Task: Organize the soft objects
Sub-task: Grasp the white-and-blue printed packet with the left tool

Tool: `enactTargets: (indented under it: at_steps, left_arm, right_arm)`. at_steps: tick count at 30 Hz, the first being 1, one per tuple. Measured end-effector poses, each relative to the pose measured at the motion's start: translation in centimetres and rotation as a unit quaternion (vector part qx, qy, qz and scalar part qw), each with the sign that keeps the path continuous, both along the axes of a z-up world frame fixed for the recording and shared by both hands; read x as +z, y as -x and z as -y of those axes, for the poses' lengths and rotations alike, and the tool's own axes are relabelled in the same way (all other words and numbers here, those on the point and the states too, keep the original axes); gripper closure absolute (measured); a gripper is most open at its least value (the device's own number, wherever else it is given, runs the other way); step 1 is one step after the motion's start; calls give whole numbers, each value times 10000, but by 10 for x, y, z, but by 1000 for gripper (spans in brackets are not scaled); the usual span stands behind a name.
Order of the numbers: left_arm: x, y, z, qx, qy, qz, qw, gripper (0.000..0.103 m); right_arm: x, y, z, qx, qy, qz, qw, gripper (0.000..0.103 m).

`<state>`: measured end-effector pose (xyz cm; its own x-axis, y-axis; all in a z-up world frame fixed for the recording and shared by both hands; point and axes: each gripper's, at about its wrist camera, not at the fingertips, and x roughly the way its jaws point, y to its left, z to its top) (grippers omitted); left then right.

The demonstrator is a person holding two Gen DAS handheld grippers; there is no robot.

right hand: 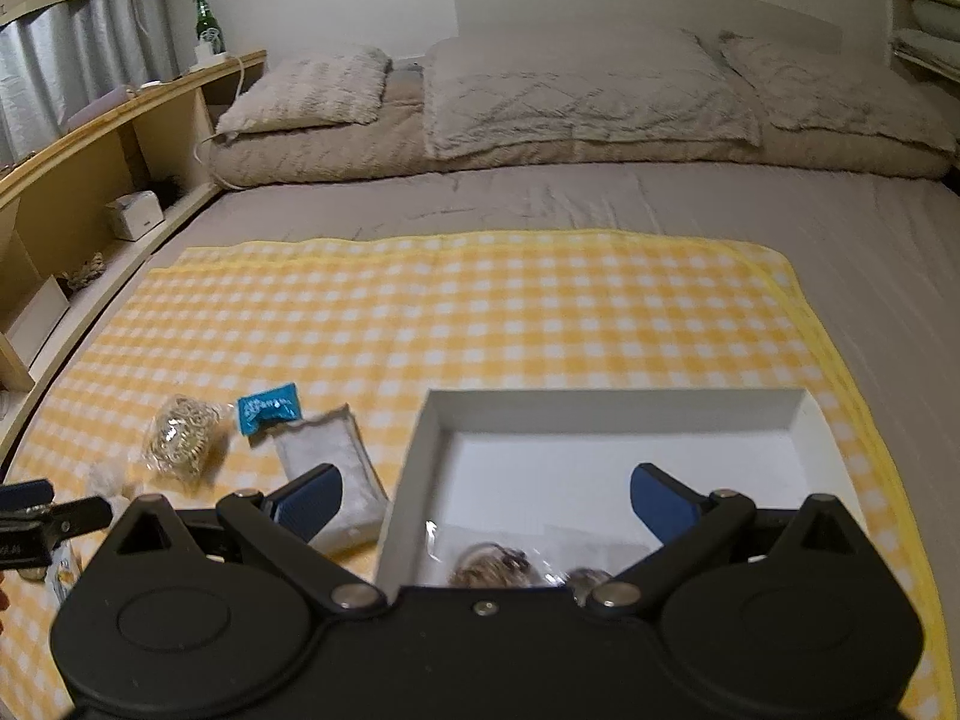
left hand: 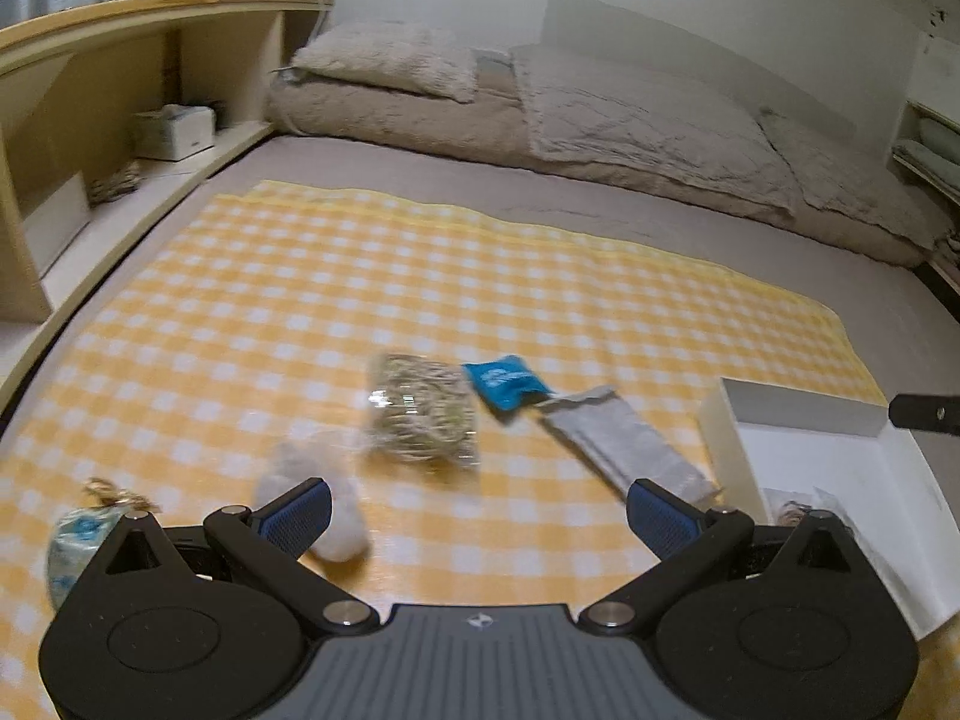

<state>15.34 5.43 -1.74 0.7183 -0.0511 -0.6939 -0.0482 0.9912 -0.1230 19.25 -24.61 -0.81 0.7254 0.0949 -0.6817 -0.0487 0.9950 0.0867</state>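
On a yellow checked cloth (left hand: 300,300) lie a clear bag of rubber bands (left hand: 423,414), a blue packet (left hand: 504,381), a grey pouch (left hand: 624,444), a white soft object (left hand: 324,498) and a blue-white wrapped item (left hand: 72,540). My left gripper (left hand: 480,510) is open and empty, just above the cloth, its left finger next to the white object. A white box (right hand: 600,414) sits at the right and holds a bagged brown item (right hand: 489,564). My right gripper (right hand: 486,498) is open and empty over the box's near left edge. The bag (right hand: 180,441), packet (right hand: 267,408) and pouch (right hand: 333,468) also show there.
The cloth lies on a grey bed with pillows (right hand: 588,90) and a folded duvet (right hand: 288,156) at the far end. A wooden shelf unit (left hand: 120,90) with a white box and a green bottle (right hand: 206,18) runs along the left.
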Motion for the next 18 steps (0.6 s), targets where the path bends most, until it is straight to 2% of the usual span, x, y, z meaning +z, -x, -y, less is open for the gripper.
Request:
enactTargets:
  at_steps: [3, 4, 11, 18]
  left_arm:
    - [2, 8, -18, -4, 131, 90, 9999, 2]
    - [3, 11, -24, -18, 160, 106, 9998, 5]
    - [0, 25, -52, -29, 286, -14, 9996, 48]
    - [-18, 41, -79, -40, 242, -436, 9987, 73]
  right_arm:
    - [2, -8, -11, 55, 20, 42, 10000, 0]
    - [2, -10, -15, 69, 29, 57, 10000, 0]
    - [7, -28, -38, 187, -38, 114, 9998, 0]
    - [8, -47, -61, 284, -121, 75, 9995, 0]
